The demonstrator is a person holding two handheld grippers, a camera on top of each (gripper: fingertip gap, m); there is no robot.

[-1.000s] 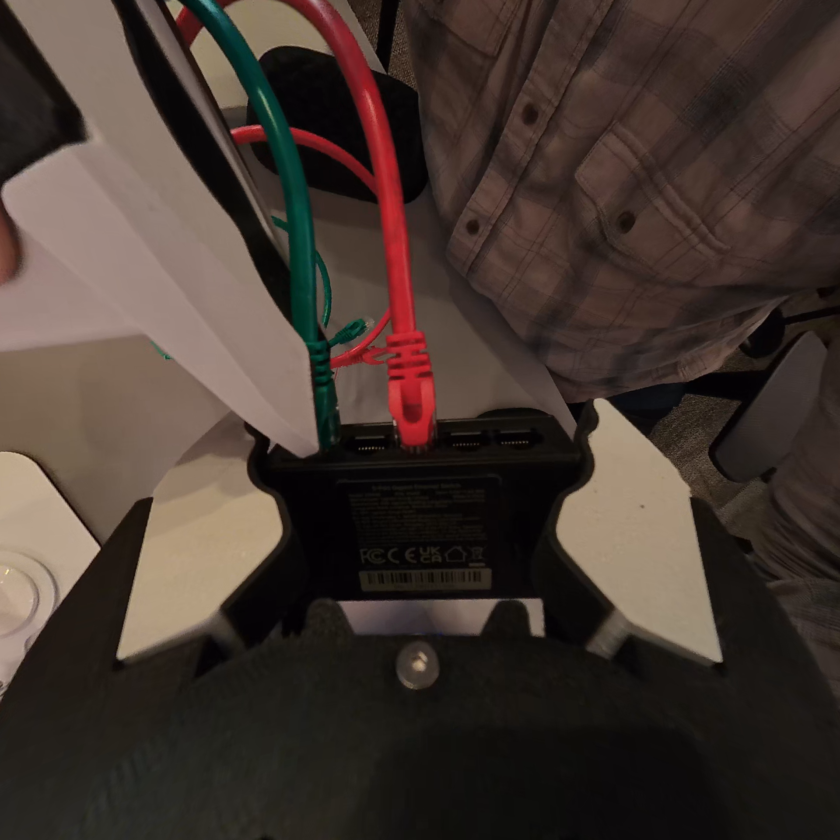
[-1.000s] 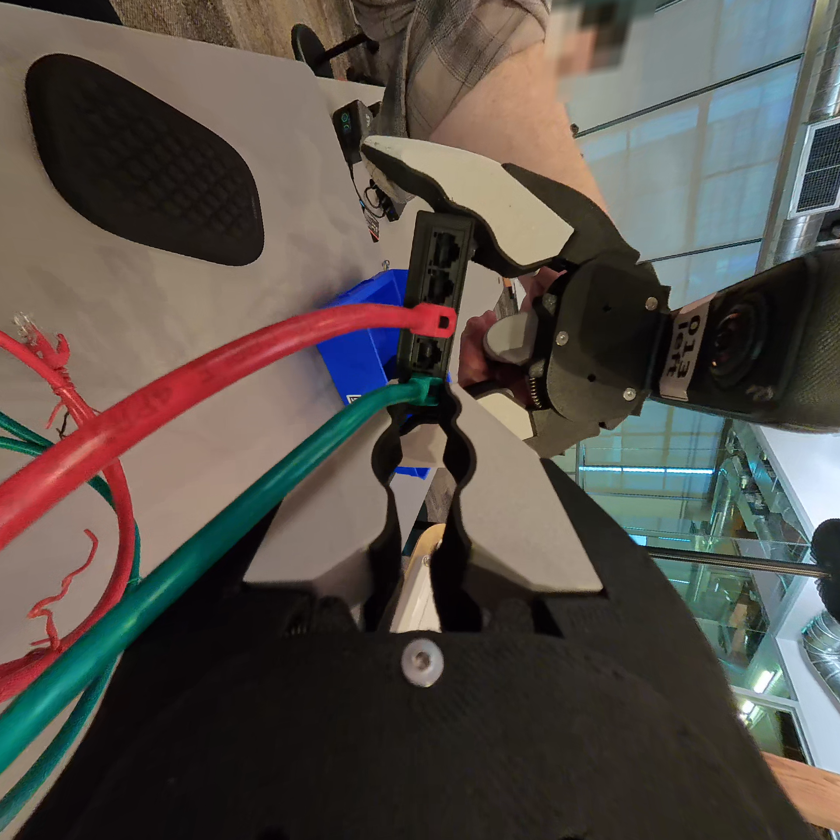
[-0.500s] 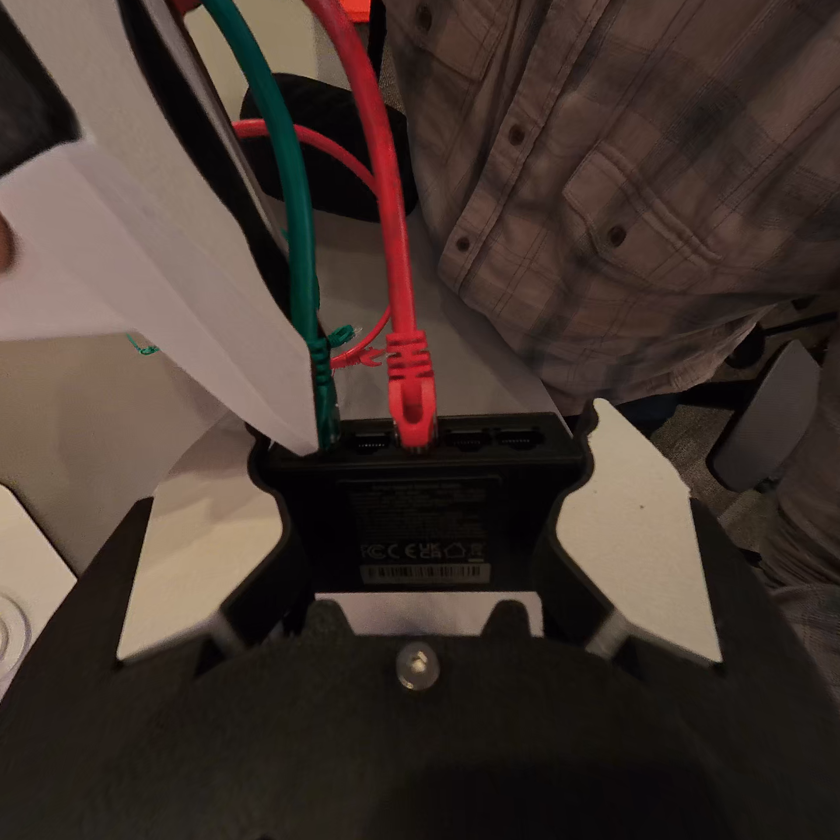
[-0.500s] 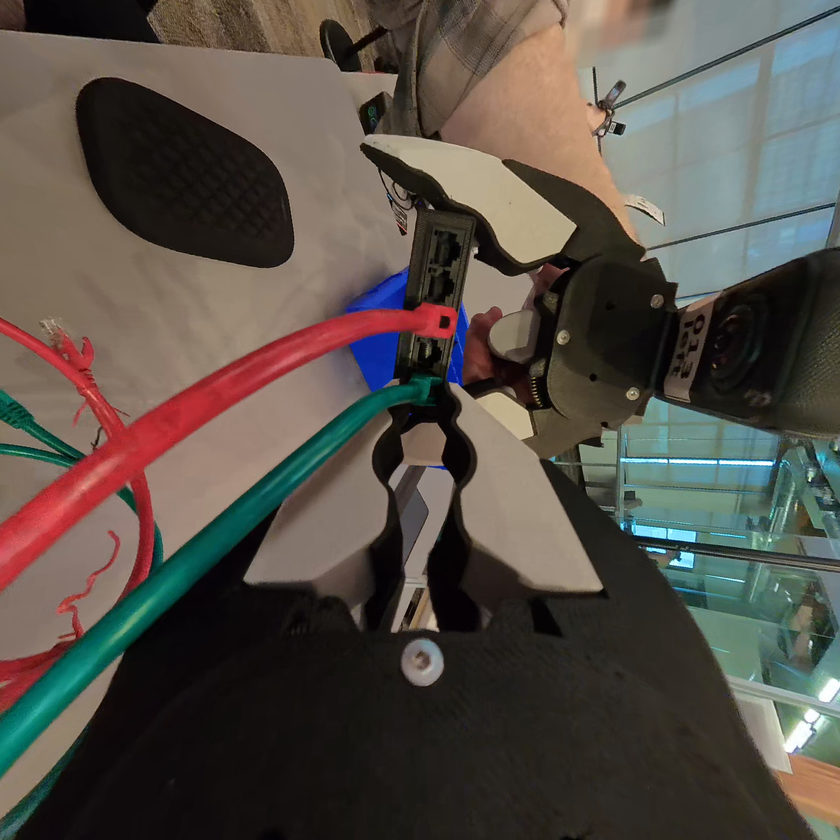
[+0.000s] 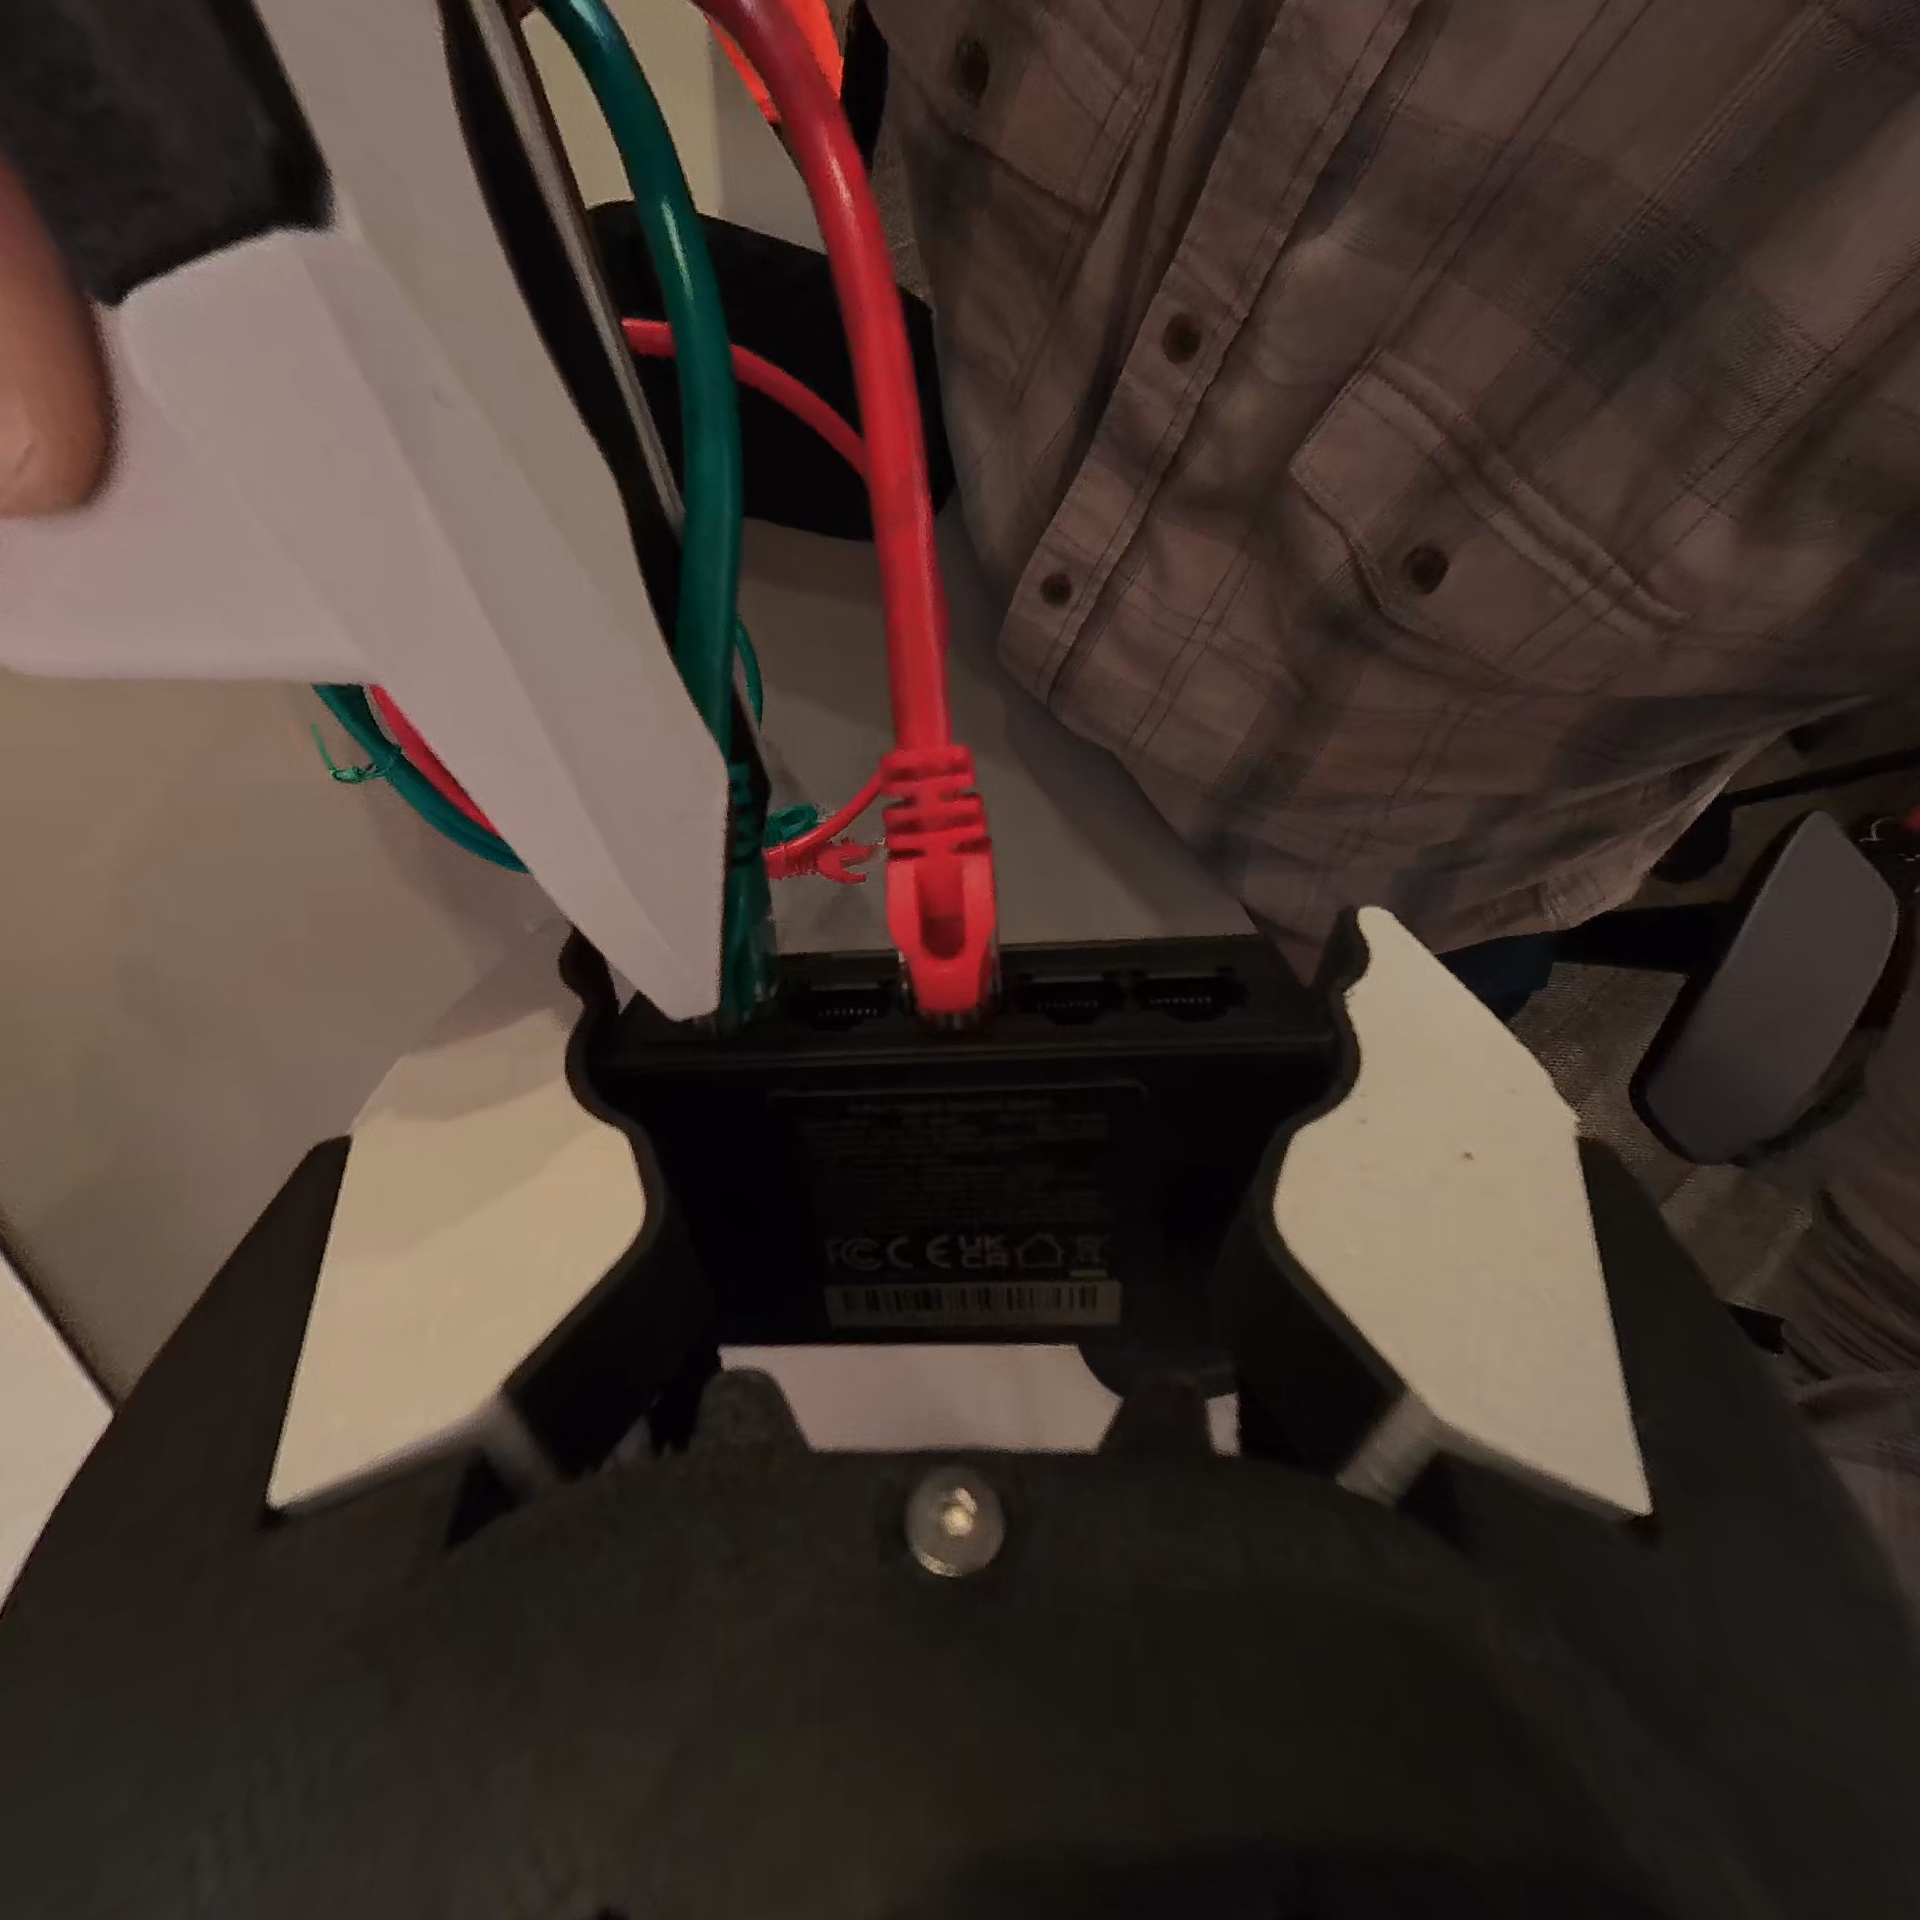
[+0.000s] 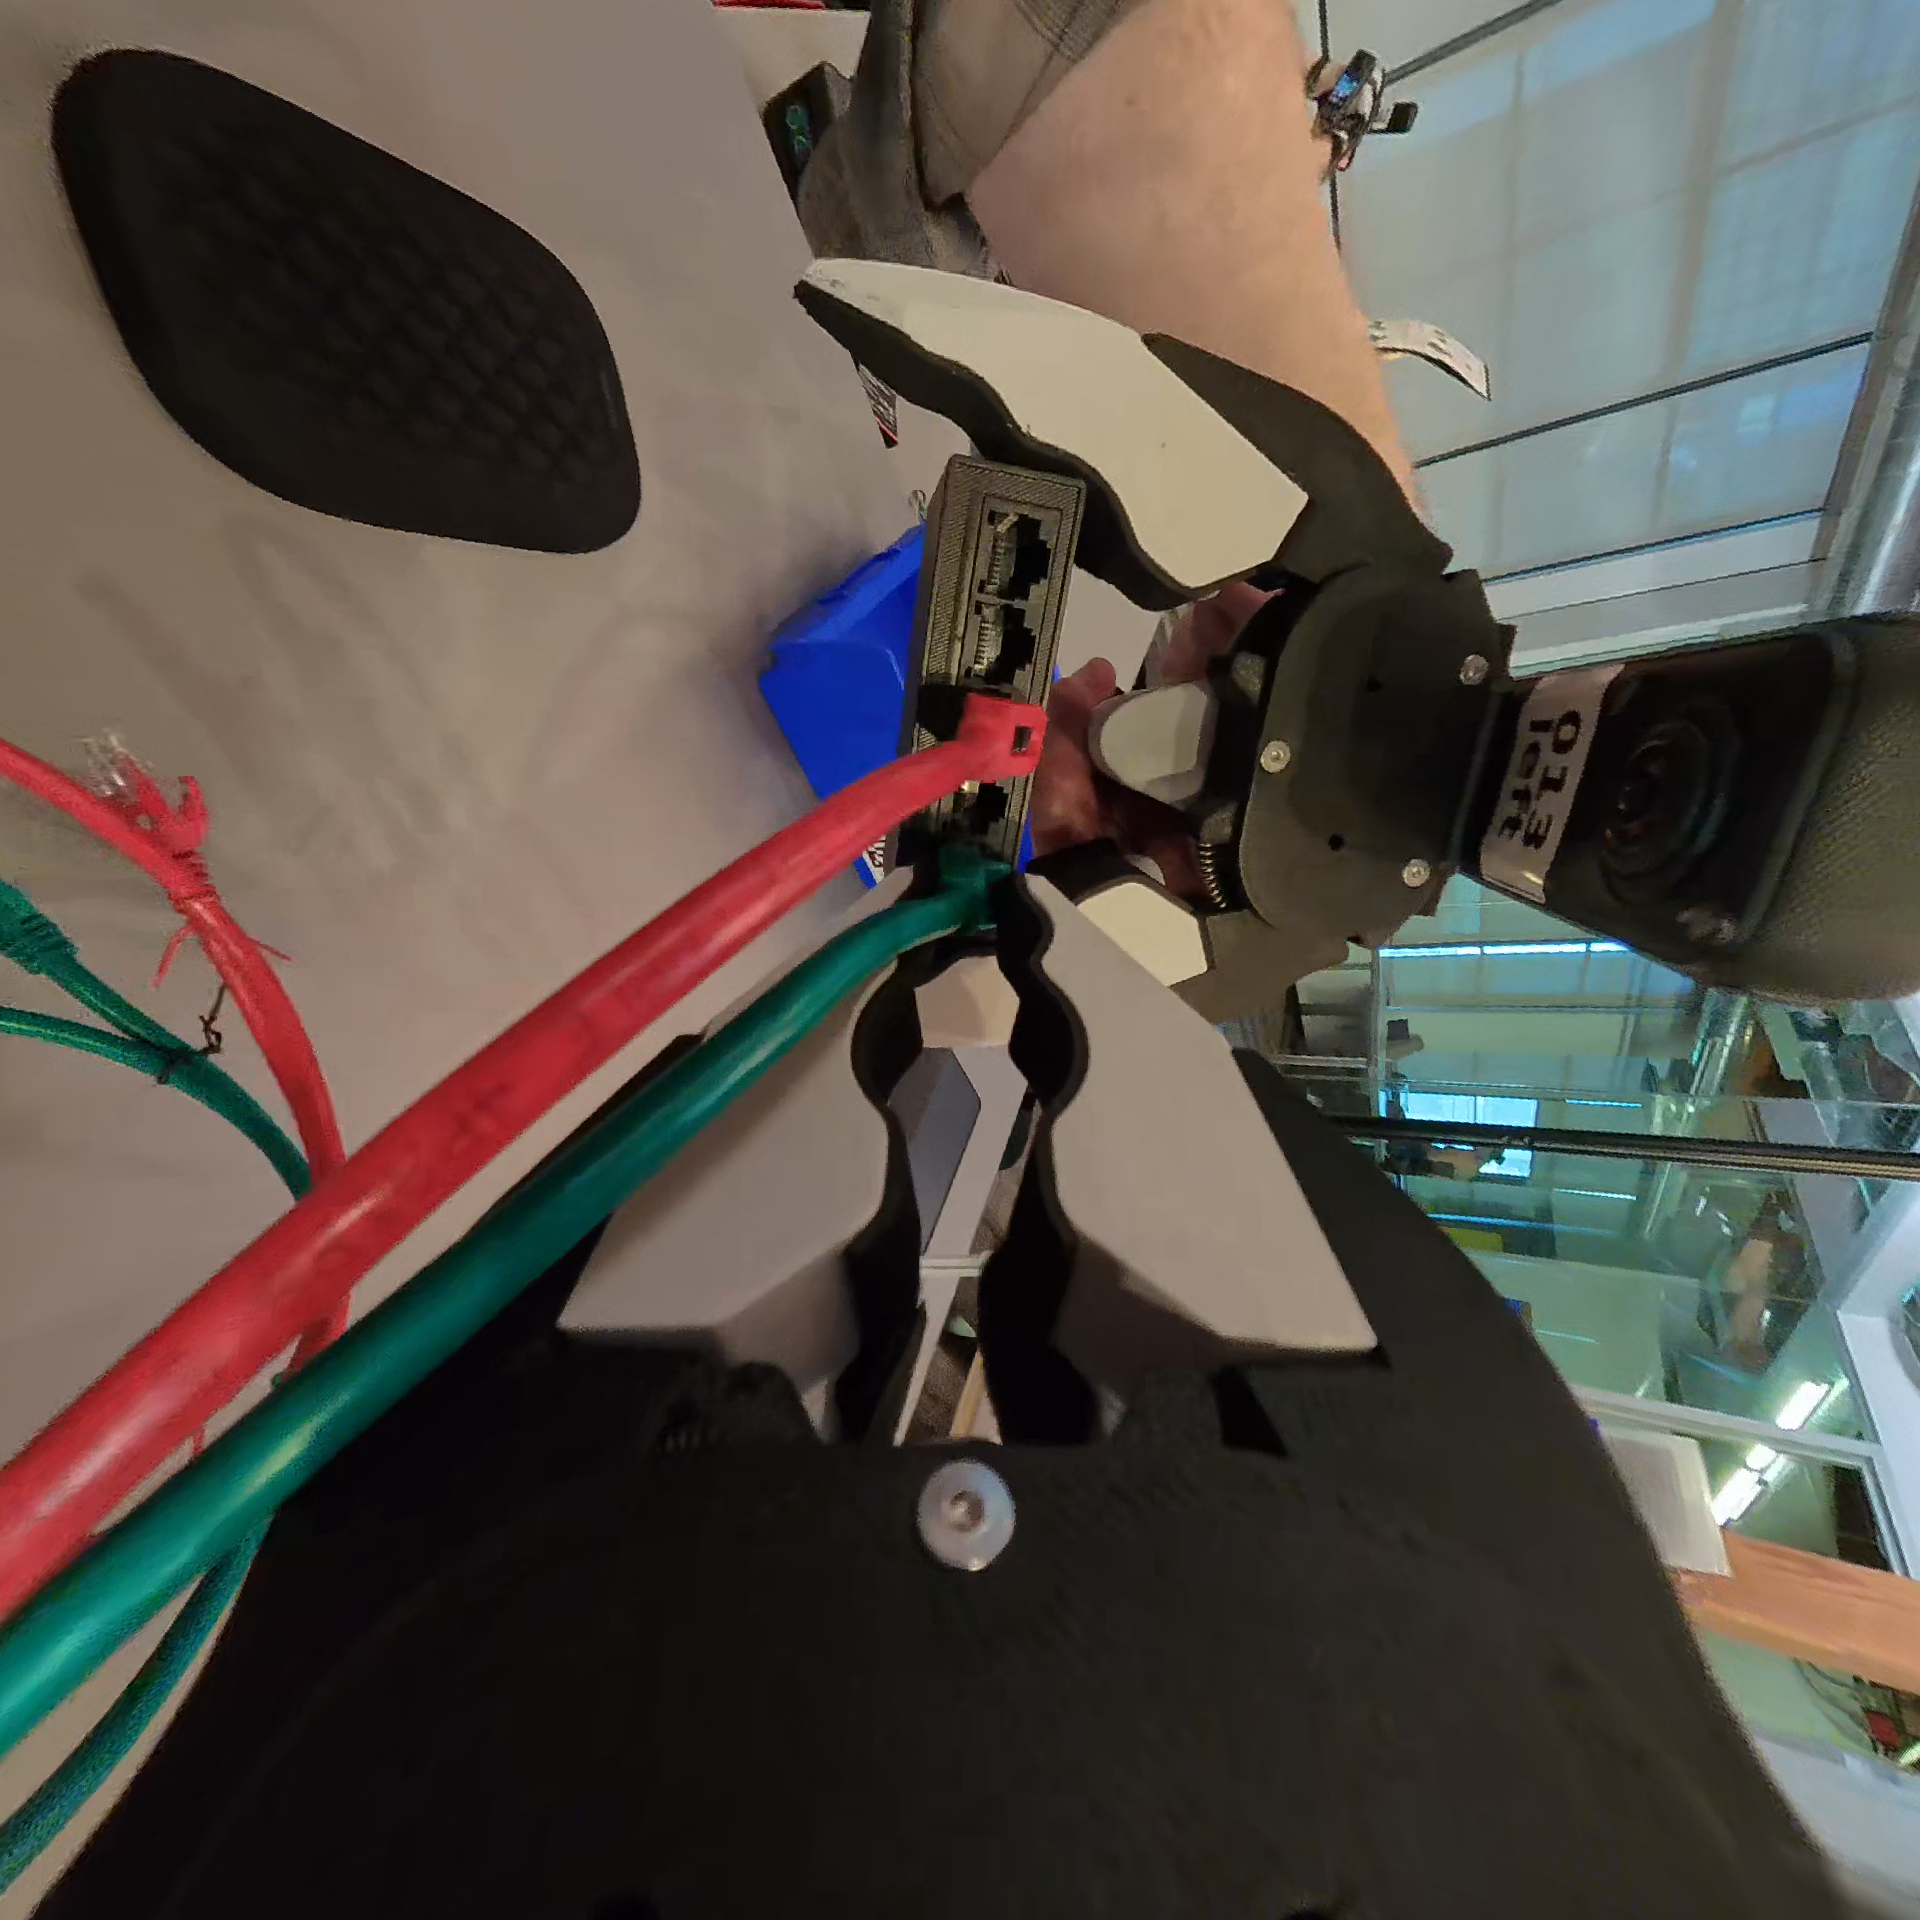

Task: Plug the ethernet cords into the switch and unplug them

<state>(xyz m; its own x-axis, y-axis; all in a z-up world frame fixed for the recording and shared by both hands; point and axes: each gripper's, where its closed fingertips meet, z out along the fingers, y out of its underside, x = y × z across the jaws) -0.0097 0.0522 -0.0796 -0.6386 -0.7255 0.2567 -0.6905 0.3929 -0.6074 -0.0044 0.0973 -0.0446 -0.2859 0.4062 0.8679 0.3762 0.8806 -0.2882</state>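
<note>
Switch (image 5: 956, 1153), a small black box with a row of ports along its far edge, sits clamped between the two fingers of the left tool (image 5: 956, 987), held above the pale table (image 5: 208, 935) with its labelled underside facing the left wrist camera. Two ethernet cords are plugged into it: the green cord (image 5: 707, 436) in the port at the left end and the red cord (image 5: 894, 436) two ports along, with one empty port between them and two more empty ports to the right of the red plug. The right tool (image 6: 971, 925) has its fingers closed together on the green cord's plug (image 6: 971, 883) right at the switch; in the left wrist view one of its white fingers (image 5: 436, 582) covers most of that plug. Both cords run back from the switch past the right tool, and their loose lengths and free ends lie on the table (image 6: 468, 727). A black oval pad (image 6: 332, 301) rests on the table farther off, and a blue box (image 6: 842, 675) shows just behind the switch. A person in a plaid shirt (image 5: 1403, 416) stands close at the right of the table.
</note>
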